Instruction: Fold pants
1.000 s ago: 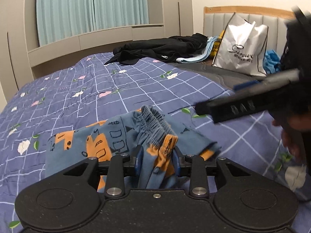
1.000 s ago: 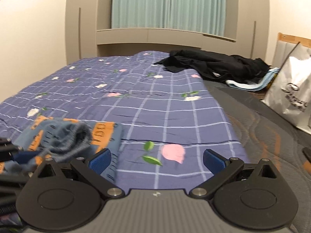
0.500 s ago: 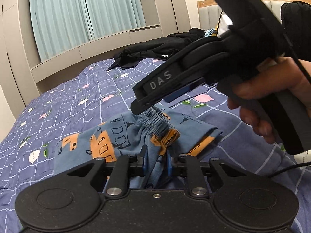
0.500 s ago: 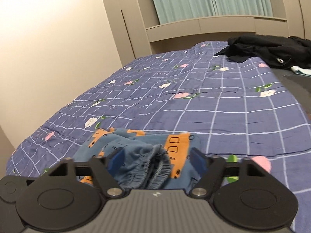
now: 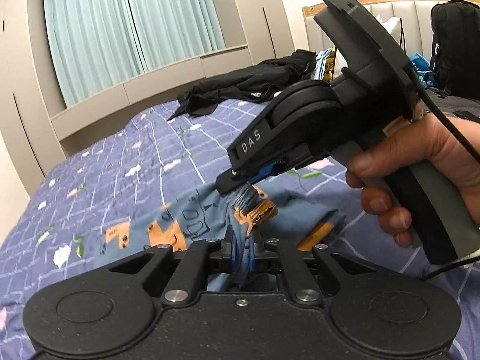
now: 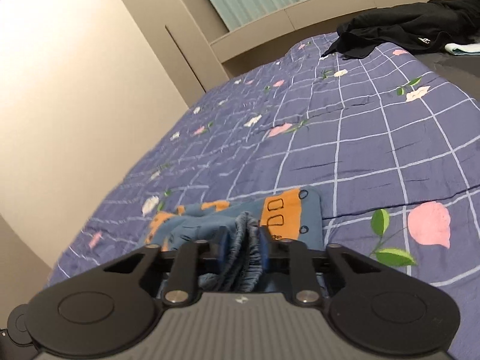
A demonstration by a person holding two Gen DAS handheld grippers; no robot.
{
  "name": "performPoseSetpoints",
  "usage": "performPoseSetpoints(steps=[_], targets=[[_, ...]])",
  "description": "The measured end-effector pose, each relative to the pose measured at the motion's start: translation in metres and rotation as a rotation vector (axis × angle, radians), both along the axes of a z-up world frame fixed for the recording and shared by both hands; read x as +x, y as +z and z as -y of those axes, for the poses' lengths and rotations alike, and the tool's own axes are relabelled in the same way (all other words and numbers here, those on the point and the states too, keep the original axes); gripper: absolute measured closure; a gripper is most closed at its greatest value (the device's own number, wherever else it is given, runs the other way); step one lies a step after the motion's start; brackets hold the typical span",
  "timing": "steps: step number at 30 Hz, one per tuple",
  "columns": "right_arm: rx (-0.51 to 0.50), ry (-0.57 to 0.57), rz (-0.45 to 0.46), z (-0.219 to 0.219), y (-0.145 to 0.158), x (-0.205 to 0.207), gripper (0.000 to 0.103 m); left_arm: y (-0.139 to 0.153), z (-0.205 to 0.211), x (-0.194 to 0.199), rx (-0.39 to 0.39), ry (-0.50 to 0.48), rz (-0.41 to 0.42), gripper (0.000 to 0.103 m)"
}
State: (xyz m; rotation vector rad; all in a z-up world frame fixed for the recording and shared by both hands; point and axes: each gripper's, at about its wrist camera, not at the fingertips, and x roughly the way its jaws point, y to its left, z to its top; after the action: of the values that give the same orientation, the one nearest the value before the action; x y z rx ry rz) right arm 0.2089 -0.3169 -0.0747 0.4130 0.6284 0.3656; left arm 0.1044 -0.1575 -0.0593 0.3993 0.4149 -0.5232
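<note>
Small blue pants [image 5: 186, 228] with orange prints lie bunched on the purple checked bedspread [image 5: 144, 156]. My left gripper [image 5: 241, 255] is shut on a fold of the pants near the waistband. My right gripper [image 5: 240, 181] shows in the left wrist view, held in a hand, its fingertips clamped on the elastic waistband [image 5: 249, 201] just beyond the left one. In the right wrist view the right gripper [image 6: 242, 247] is shut on the gathered waistband [image 6: 244, 252], with the rest of the pants [image 6: 285, 213] spread beyond it.
A black garment [image 5: 249, 87] lies at the far side of the bed, also in the right wrist view [image 6: 414, 27]. A white bag [image 5: 390, 33] and a black backpack [image 5: 456, 45] stand by the headboard. The wall [image 6: 60, 105] runs along the bed's left edge.
My right gripper swung left from open over the bedspread, came down on the waistband and shut on it. The left gripper closed tighter on the fabric and lifted it slightly.
</note>
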Motion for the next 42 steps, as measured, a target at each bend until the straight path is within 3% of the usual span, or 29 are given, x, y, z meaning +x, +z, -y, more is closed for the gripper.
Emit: performPoseSetpoints(steps=[6, 12, 15, 17, 19, 22, 24, 25, 29, 32, 35, 37, 42], targets=[[0.001, -0.047, 0.067, 0.007, 0.016, -0.01, 0.088, 0.01, 0.01, 0.003, -0.028, -0.029, 0.015, 0.095], [-0.042, -0.096, 0.035, 0.017, 0.012, -0.006, 0.089, -0.006, 0.021, 0.016, -0.034, -0.061, -0.074, 0.094], [-0.057, -0.102, 0.007, 0.017, 0.002, -0.004, 0.088, -0.006, 0.013, 0.017, -0.073, -0.069, -0.115, 0.087], [-0.059, -0.102, 0.004, 0.017, -0.001, -0.006, 0.086, -0.003, 0.002, 0.021, -0.131, -0.065, -0.163, 0.076], [-0.076, -0.113, 0.009, 0.015, -0.001, -0.008, 0.074, 0.002, -0.013, 0.024, -0.204, -0.048, -0.213, 0.049], [-0.119, -0.139, 0.025, 0.012, 0.002, -0.014, 0.059, 0.01, -0.039, 0.026, -0.291, 0.006, -0.24, 0.036], [-0.153, -0.16, 0.036, 0.01, 0.004, -0.018, 0.036, 0.013, -0.055, 0.029, -0.33, 0.073, -0.245, 0.027], [-0.182, -0.177, 0.047, 0.007, 0.005, -0.021, 0.031, 0.014, -0.062, 0.032, -0.344, 0.115, -0.24, 0.02], [-0.265, -0.196, 0.075, -0.008, 0.007, -0.032, 0.012, 0.009, -0.085, 0.047, -0.345, 0.301, -0.241, 0.014], [-0.342, -0.199, 0.077, -0.019, 0.006, -0.04, 0.008, 0.0, -0.1, 0.056, -0.317, 0.395, -0.277, 0.013], [-0.437, -0.218, 0.074, -0.028, 0.002, -0.051, 0.004, -0.01, -0.107, 0.058, -0.28, 0.426, -0.304, 0.013], [-0.484, -0.223, 0.069, -0.032, -0.002, -0.058, 0.003, -0.016, -0.112, 0.058, -0.296, 0.424, -0.306, 0.01], [-0.506, -0.235, 0.058, -0.032, -0.011, -0.073, 0.001, -0.022, -0.119, 0.046, -0.317, 0.42, -0.306, 0.007]])
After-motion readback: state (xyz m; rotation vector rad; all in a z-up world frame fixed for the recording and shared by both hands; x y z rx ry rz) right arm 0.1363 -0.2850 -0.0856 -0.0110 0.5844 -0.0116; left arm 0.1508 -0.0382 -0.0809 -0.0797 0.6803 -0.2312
